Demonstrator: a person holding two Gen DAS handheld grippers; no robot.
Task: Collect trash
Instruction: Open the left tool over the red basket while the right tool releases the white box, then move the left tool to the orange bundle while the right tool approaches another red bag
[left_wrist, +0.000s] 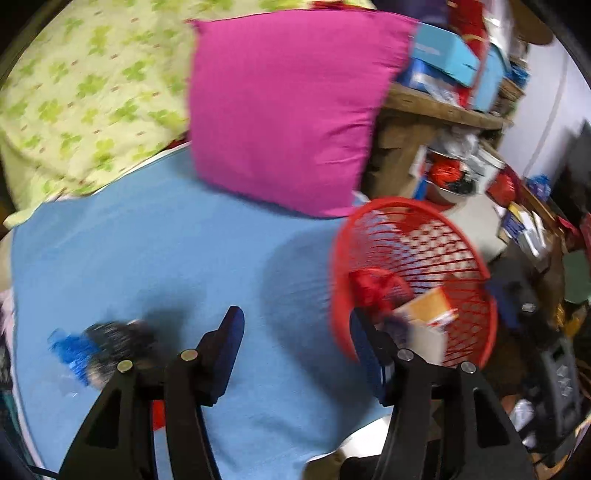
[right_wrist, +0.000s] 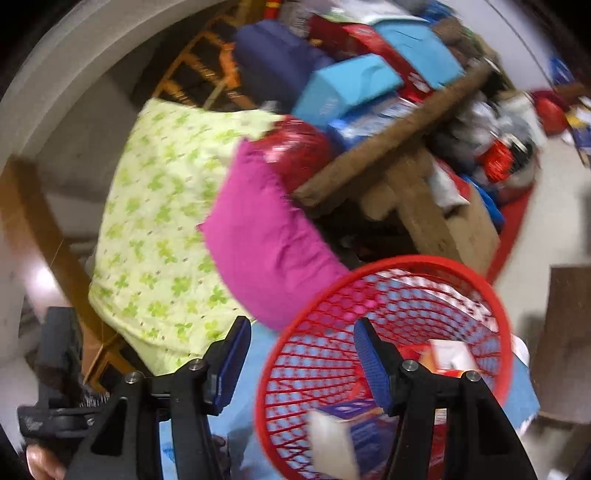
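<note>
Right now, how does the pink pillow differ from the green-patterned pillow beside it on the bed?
The pink pillow is plain magenta; the green-patterned pillow is pale yellow-green with a leaf-like print. The pink pillow sits nearer the red mesh basket and the cluttered wooden shelf; the green-patterned pillow lies farther from both. Both are soft and rest at the head of the blue sheet.

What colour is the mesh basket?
Red, the mesh basket; clearest in the right wrist view.

A cluttered wooden shelf (left_wrist: 443, 107) stands beside the blue-sheeted bed (left_wrist: 147, 258).
</note>
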